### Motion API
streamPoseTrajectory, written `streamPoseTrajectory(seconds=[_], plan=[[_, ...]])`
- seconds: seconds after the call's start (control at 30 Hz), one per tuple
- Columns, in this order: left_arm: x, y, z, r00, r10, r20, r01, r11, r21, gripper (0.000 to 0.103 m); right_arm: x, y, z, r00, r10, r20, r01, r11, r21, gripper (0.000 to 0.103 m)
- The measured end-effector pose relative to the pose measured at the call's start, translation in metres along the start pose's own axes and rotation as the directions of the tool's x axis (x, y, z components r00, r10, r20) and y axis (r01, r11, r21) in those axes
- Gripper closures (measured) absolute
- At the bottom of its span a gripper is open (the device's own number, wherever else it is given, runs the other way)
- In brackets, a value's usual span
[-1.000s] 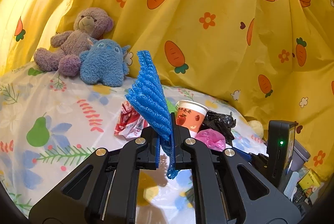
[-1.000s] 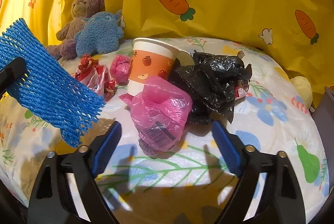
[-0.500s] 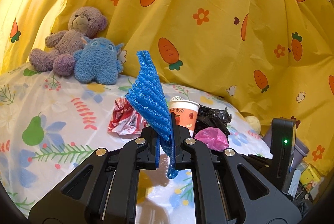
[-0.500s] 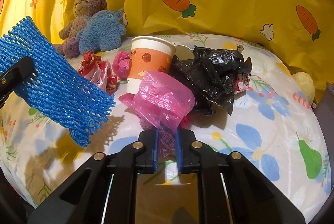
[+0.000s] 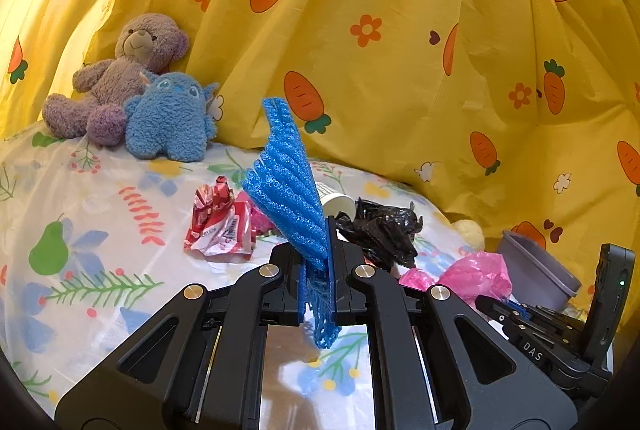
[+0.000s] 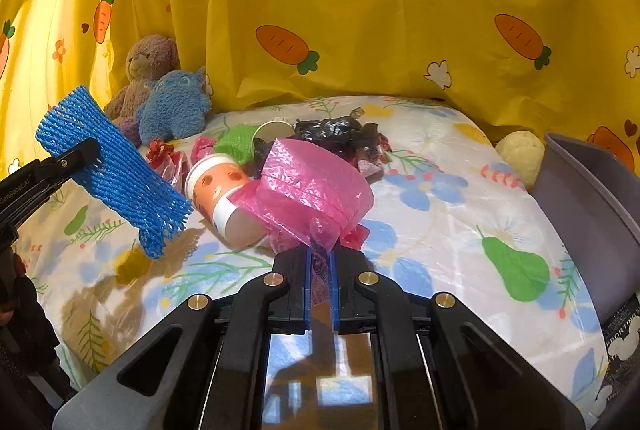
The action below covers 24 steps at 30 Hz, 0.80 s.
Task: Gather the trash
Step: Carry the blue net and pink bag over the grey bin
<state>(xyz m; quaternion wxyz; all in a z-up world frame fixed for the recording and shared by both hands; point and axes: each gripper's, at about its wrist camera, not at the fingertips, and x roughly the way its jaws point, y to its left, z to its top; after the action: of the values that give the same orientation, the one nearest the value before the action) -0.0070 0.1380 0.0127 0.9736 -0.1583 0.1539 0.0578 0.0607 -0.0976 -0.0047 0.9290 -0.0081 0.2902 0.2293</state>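
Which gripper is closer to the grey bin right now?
Right. The right gripper, shut on the pink bag, has the grey bin just to its right; the left gripper, holding blue foam net, sits farther left.

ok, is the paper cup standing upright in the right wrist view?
No, the paper cup lies tipped on its side on the bedsheet, right beside the pink plastic bag.

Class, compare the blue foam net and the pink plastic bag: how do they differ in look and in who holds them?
The blue foam net is ribbed mesh; the pink plastic bag is thin, see-through film. The left tool grips the net; the right tool grips the bag. Both are held above the bedsheet.
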Motion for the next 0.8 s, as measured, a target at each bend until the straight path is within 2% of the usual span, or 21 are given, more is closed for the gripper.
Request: streamPoseTrajectory(seconds=[0.6, 0.8], plan=[[-0.018, -0.043, 0.001, 0.996, -0.084, 0.020, 0.082, 0.994, 0.069, 0.096, -0.040, -0.033, -0.013, 0.998, -0.020, 0.067, 0.015, 0.998, 0.065, 0.095], [-0.013, -0.068, -0.001, 0.987, -0.161, -0.010, 0.161, 0.983, 0.090, 0.096, -0.054, -0.045, -0.013, 0.995, -0.042, 0.091, 0.034, 0.996, 0.084, 0.095]])
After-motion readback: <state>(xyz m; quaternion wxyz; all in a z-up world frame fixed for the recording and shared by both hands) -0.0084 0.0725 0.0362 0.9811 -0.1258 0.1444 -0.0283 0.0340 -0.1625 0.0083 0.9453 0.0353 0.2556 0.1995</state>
